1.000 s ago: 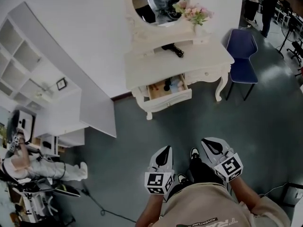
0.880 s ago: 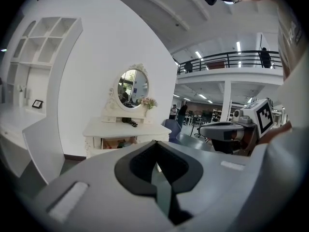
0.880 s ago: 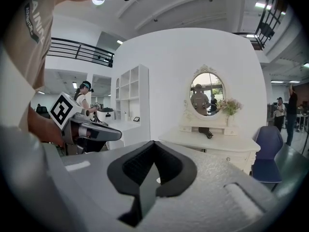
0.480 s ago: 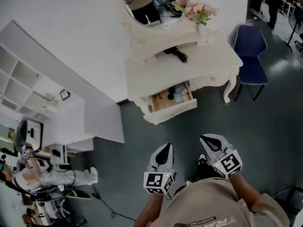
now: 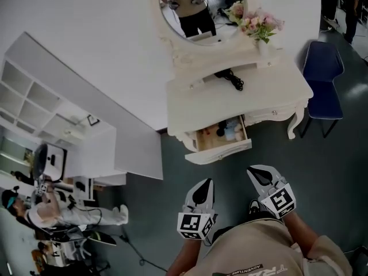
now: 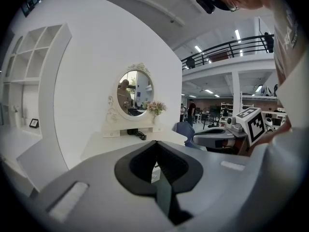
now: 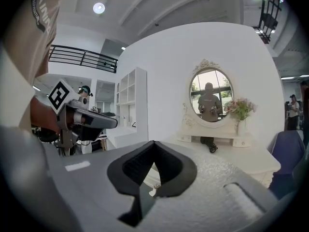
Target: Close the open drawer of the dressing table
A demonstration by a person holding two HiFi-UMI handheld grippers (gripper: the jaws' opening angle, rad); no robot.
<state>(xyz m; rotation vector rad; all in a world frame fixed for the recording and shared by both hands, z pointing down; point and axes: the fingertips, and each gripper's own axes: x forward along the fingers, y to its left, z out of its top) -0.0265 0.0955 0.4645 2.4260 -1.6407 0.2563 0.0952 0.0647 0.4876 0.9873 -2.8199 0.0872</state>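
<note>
Your left claw (image 5: pixel 205 184) and right claw (image 5: pixel 257 171): both closed, empty, near you | drawer (image 5: pixel 221 140): open at the table's (image 5: pixel 247 96) near left front, well beyond them, floor (image 5: pixel 167 206) between | blue chair (image 5: pixel 323 79): right of table.

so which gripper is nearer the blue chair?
Right. The right gripper sits lower-left of the blue chair in the head view; the left gripper is farther left again.
</note>
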